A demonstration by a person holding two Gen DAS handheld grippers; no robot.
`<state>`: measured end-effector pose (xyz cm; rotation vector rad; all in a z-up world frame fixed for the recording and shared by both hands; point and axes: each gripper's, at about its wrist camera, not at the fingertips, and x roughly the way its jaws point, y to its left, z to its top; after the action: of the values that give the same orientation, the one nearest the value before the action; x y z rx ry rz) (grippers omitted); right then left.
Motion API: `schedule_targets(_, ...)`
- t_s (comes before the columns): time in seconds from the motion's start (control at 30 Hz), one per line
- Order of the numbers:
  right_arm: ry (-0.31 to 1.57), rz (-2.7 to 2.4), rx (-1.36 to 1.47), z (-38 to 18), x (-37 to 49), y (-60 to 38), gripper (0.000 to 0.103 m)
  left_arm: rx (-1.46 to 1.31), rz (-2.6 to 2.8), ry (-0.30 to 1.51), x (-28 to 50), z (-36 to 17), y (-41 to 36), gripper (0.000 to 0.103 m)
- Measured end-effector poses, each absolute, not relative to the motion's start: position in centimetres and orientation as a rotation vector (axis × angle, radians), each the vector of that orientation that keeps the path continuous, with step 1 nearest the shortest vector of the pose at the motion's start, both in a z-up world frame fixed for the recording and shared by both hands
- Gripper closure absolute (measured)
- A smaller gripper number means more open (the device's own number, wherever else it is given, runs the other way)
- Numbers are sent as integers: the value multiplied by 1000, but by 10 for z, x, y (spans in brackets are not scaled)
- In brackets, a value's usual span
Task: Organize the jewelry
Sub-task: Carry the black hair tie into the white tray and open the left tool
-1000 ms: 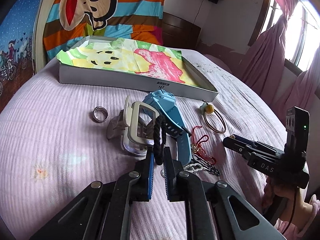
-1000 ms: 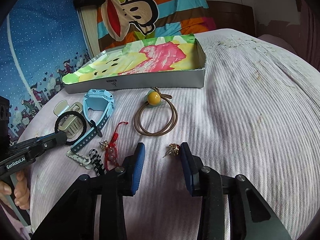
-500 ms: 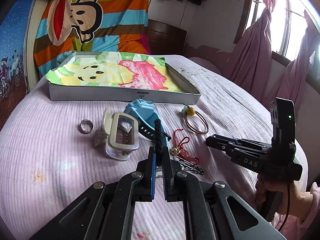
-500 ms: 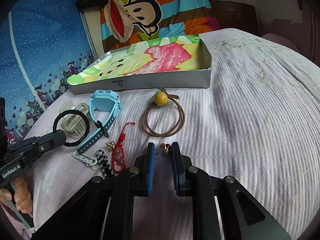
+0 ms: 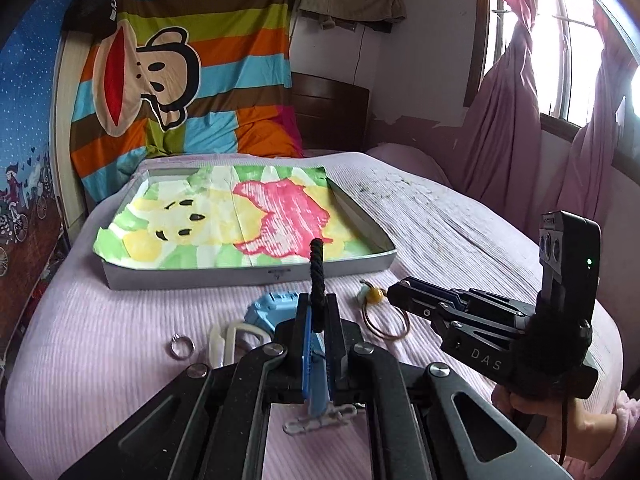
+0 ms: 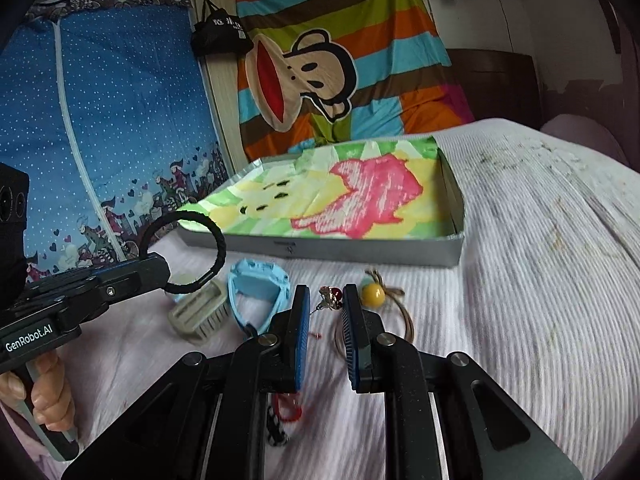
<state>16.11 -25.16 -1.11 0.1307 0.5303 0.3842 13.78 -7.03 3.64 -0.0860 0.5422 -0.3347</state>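
Here the left wrist view looks along the left gripper, clenched on a black braided hair tie that shows only edge-on, as a dark upright cord rising between the blue pads. Behind it on the pink bed sits the shallow grey box, lined with a bright cartoon sheet. A silver ring lies apart on the sheet to the left, seen in this view alone. A beige hair claw and a light blue watch lie just beside the gripper, and a brown hair band with a yellow bead lies to the right. The right gripper reaches in from the right, side-on.

The right wrist view shows the hair tie as a full loop, lifted clear of the bed in the left gripper. The right gripper is partly closed, and a small earring with a red bead sits raised between its pads; whether both pads touch it cannot be told. Below the fingers lie a red cord charm and a black-and-white clip.
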Motion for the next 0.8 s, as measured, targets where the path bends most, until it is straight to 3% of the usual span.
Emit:
schedule_targets(0.33, 547, 442, 67, 14, 241, -225, 88, -189, -256, 619, 224, 40, -41, 97)
schedule_targets(0.8, 710, 443, 24, -24, 287, -210, 88, -211, -222, 797, 274, 4, -37, 97)
